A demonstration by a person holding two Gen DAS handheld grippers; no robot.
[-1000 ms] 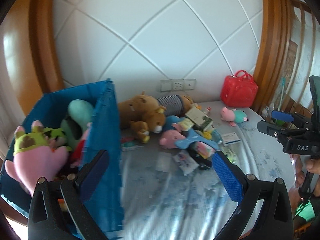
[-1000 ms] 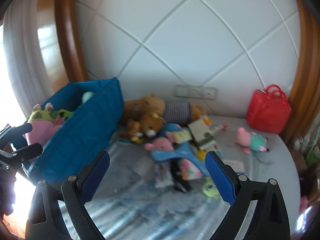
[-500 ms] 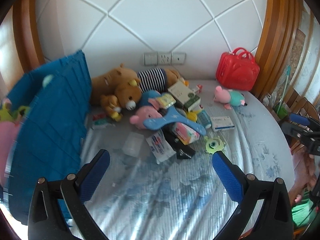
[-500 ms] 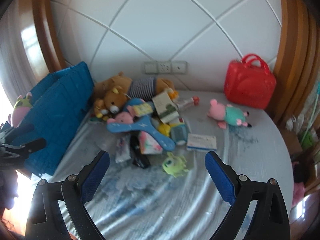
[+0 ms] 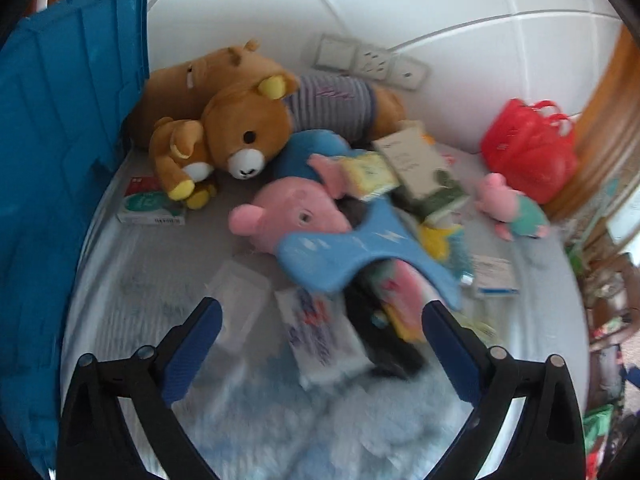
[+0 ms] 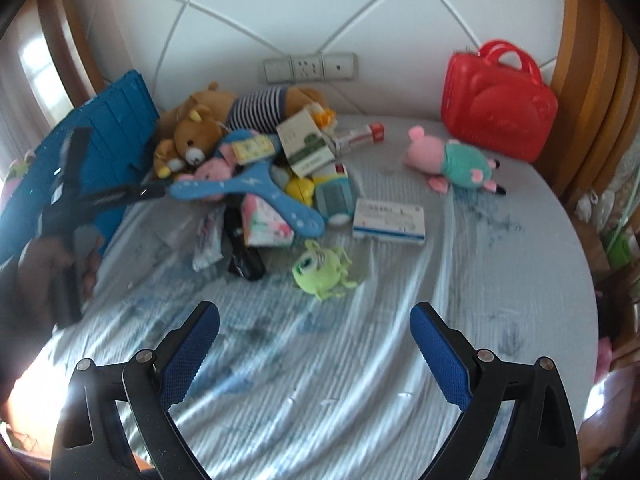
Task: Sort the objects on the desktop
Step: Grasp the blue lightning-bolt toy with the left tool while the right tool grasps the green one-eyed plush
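Both tools are released, jaws spread wide and empty. The left tool (image 5: 318, 322) hovers close over the heap of toys and packets on the cloth-covered table (image 6: 500, 280), its fingers flanking a white-and-blue sachet (image 5: 320, 336) just below the blue boomerang (image 5: 352, 252). The right tool (image 6: 315, 322) hangs over bare cloth, near the green one-eyed plush (image 6: 320, 266). A blue crate (image 5: 52, 160) stands left of the heap.

Left tongs (image 5: 320, 320), right tongs (image 6: 315, 322): black frames, blue textured pads, silver screws.
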